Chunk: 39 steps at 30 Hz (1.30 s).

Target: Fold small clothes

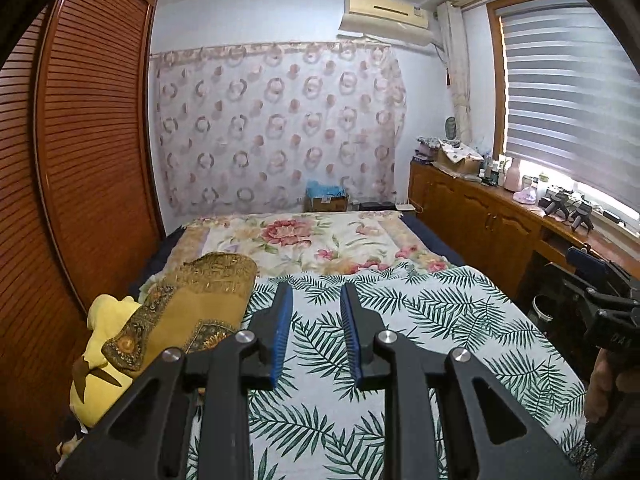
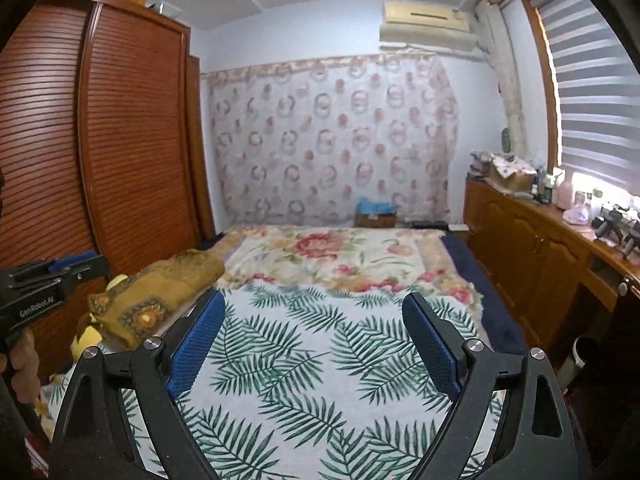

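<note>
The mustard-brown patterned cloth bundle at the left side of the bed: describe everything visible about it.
The mustard-brown patterned cloth bundle looks like woven fabric with an ornate darker border of orange flower medallions. It lies loosely rolled or folded, not flat, along the bed's left side, its inner edge meeting the white palm-leaf printed sheet. Its near end drapes over a yellow plush toy. Neither gripper touches it; its far end rests on the floral blanket.

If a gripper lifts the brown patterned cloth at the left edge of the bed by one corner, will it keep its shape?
Probably not. The brown patterned cloth lies bunched in soft folds, so it would likely droop and unfold. It looks thick, perhaps heavy for one corner grip. It drapes over the yellow plush toy, which might shift too.
</note>
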### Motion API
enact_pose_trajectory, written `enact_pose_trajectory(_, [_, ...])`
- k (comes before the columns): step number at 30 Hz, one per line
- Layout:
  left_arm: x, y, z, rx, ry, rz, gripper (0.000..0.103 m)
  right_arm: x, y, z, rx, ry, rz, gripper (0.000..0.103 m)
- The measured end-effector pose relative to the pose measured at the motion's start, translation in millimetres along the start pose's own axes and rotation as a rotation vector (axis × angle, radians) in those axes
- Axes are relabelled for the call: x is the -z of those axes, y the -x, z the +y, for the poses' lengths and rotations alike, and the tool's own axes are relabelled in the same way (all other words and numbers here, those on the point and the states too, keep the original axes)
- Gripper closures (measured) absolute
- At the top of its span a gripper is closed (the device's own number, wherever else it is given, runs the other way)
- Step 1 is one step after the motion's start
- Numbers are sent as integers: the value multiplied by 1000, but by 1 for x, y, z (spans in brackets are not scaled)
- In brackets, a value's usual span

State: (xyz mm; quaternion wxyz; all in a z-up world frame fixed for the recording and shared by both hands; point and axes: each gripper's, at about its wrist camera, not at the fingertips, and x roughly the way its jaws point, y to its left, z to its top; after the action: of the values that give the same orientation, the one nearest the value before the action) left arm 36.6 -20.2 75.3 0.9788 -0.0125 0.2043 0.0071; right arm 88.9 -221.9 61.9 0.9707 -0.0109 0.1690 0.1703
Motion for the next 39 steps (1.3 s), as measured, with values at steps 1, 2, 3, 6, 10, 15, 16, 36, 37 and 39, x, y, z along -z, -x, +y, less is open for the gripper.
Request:
enact_pose_trajectory(1, [-1,2,-1,2,0,-2,80,-1,2,-1,3,-1,-3,11])
enact_pose_trajectory(2, [-1,3,-1,2,-1,-3,80,-1,3,-1,4,-2,-5,11])
enact_pose_trajectory(3, [-2,5,-1,3,-3,-6,80,-2,3,-1,6,-2,-7,11])
enact_pose_trajectory(6, [-1,7,-2,-2,-3,-9,80,0,6,-1,11,0,-14,11])
enact_pose_trajectory(10, [-1,8,-1,-5,-2,-9,80,1,6,-1,11,-1,-13,11])
enact_pose_trajectory(15, [-1,9,0,-8,-1,-9,80,1,6,-1,11,-1,-14,11])
enact_pose_trajectory(16, [-1,8,1,-8,-1,-10,80,0,6,-1,10,0,-14,11])
enact_pose_trajectory(36, [0,9,18,-19,-1,-3,79,3,6,0,12,-3,-10,11])
enact_pose_trajectory(37, [0,9,17,-18,-3,-3,79,3,6,0,10,-3,-9,11])
enact_pose_trajectory(39, [0,9,18,-20,-4,-4,79,3,6,0,12,-3,-10,11])
